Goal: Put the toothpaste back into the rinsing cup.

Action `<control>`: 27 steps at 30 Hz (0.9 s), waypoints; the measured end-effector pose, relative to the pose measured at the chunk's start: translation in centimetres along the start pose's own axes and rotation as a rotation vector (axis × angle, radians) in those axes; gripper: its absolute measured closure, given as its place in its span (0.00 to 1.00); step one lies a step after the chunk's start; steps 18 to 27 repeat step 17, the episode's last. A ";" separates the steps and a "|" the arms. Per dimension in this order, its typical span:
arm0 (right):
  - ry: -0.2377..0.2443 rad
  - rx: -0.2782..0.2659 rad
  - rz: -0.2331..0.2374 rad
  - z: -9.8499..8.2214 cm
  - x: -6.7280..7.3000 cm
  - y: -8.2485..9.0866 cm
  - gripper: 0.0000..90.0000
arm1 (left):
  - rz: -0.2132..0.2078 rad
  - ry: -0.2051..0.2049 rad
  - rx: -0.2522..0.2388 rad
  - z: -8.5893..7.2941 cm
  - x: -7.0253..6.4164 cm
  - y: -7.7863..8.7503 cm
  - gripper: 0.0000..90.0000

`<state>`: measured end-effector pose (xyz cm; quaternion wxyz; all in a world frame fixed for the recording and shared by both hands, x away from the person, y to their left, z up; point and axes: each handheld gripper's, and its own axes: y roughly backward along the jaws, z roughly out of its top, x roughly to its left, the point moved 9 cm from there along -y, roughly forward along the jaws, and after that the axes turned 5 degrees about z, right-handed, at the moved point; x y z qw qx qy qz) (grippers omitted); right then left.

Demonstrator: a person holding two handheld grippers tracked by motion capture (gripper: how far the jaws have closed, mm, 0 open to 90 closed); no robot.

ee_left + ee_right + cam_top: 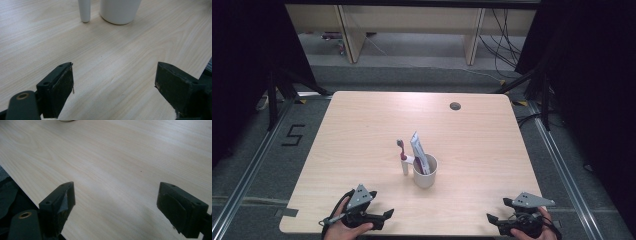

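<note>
A white cup (425,173) stands near the middle of the light wooden table (362,130), with a tube of toothpaste (418,151) leaning inside it. A toothbrush (403,157) with a red and white handle stands upright just left of the cup. My left gripper (388,214) rests open at the near left edge, empty. In the left gripper view the cup's base (120,11) and the toothbrush's handle end (84,10) sit ahead of the left gripper (115,85). My right gripper (490,218) is open at the near right edge. The right gripper (116,205) holds nothing.
A round cable hole (455,106) lies near the table's far edge. Dark floor with rails surrounds the table, and a marking "5" (293,135) is on the floor at left. Wooden furniture legs and cables stand beyond the far side.
</note>
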<state>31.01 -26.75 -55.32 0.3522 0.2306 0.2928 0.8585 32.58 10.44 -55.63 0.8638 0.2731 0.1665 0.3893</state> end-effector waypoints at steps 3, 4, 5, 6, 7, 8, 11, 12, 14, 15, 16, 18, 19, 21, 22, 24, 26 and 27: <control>0.020 -0.003 -0.005 -0.1 -0.1 0.1 0.18 | -0.003 0.019 -0.023 0.2 -0.1 -0.2 0.17; 0.015 0.004 -0.002 -0.2 -0.1 0.2 0.18 | -0.002 0.018 -0.019 0.1 -0.1 -0.1 0.17; 0.015 0.003 -0.001 -0.2 -0.1 0.2 0.18 | -0.001 0.020 -0.018 0.1 -0.1 -0.1 0.17; 0.017 -0.006 0.001 -0.2 -0.1 0.1 0.18 | -0.003 0.020 -0.022 0.2 -0.1 -0.2 0.17; -0.002 0.007 -0.013 -0.3 0.0 0.4 0.18 | -0.002 0.012 -0.015 0.1 0.0 -0.1 0.17; -0.030 0.013 -0.006 -0.5 0.2 0.5 0.18 | 0.004 0.014 -0.010 0.1 0.0 -0.1 0.17; -0.013 -0.005 -0.006 -0.4 0.0 0.5 0.18 | 0.003 0.013 -0.006 0.0 0.0 -0.1 0.17; 0.013 -0.011 -0.023 -0.3 -0.3 0.5 0.18 | 0.002 0.012 -0.008 0.0 0.0 -0.1 0.17; -0.024 -0.010 -0.012 -0.3 -0.1 0.6 0.18 | 0.009 0.021 -0.010 0.1 0.0 -0.1 0.17; -0.024 -0.010 -0.013 -0.4 -0.1 0.6 0.18 | 0.003 0.022 -0.015 0.1 0.0 -0.2 0.17; -0.028 -0.012 -0.012 -0.4 -0.1 0.6 0.18 | 0.003 0.012 -0.007 0.0 0.1 -0.1 0.17; -0.030 -0.007 -0.012 -0.4 -0.1 0.7 0.18 | 0.004 -0.002 0.004 -0.1 0.2 -0.1 0.17; -0.030 -0.007 -0.012 -0.4 -0.1 0.7 0.18 | 0.004 -0.002 0.004 -0.1 0.2 -0.1 0.17; -0.030 -0.007 -0.012 -0.4 -0.1 0.7 0.18 | 0.004 -0.002 0.004 -0.1 0.2 -0.1 0.17; -0.030 -0.007 -0.012 -0.4 -0.1 0.7 0.18 | 0.004 -0.002 0.004 -0.1 0.2 -0.1 0.17; -0.030 -0.007 -0.012 -0.4 -0.1 0.7 0.18 | 0.004 -0.002 0.004 -0.1 0.2 -0.1 0.17; -0.030 -0.007 -0.012 -0.4 -0.1 0.7 0.18 | 0.004 -0.002 0.004 -0.1 0.2 -0.1 0.17; -0.030 -0.007 -0.012 -0.4 -0.1 0.7 0.18 | 0.004 -0.002 0.004 -0.1 0.2 -0.1 0.17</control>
